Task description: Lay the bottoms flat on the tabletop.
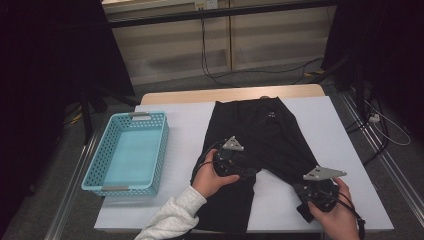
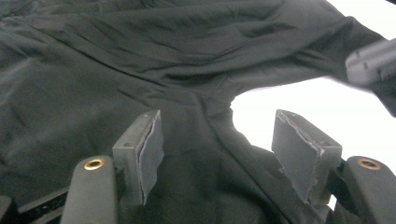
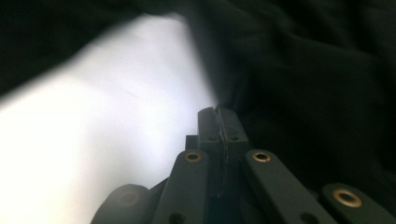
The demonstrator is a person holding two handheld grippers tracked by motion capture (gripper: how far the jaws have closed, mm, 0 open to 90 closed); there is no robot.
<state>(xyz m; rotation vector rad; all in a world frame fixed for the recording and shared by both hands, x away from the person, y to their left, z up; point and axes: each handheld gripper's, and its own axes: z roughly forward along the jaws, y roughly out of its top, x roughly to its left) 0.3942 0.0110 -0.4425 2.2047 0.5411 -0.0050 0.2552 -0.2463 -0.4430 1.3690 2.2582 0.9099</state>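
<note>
While its jaws stand parted over the crotch seam, the left gripper (image 2: 217, 154) grips nothing; black fabric lies between and beneath the grey, rough-edged pads (image 2: 152, 154), which do not press on it. The right gripper (image 3: 219, 122), jaws pressed flat together, sits at the edge of one trouser leg; whether any cloth is pinched in the seam between them cannot be told. The black trousers (image 1: 265, 135) lie spread on a white table (image 1: 185, 125), waistband away from the person, legs forking toward the near edge. From the high view the left gripper (image 1: 239, 165) rests where the legs split and the right gripper (image 1: 316, 192) near the hem of the right-hand leg, each topped by a grey three-cornered plate, with a pale knitted sleeve (image 1: 172, 217) entering below. That view also takes in a light-blue perforated plastic basket (image 1: 107, 150) standing left of the garment. Close up, the left gripper view reveals soft creases and a matte, thin weave.
</note>
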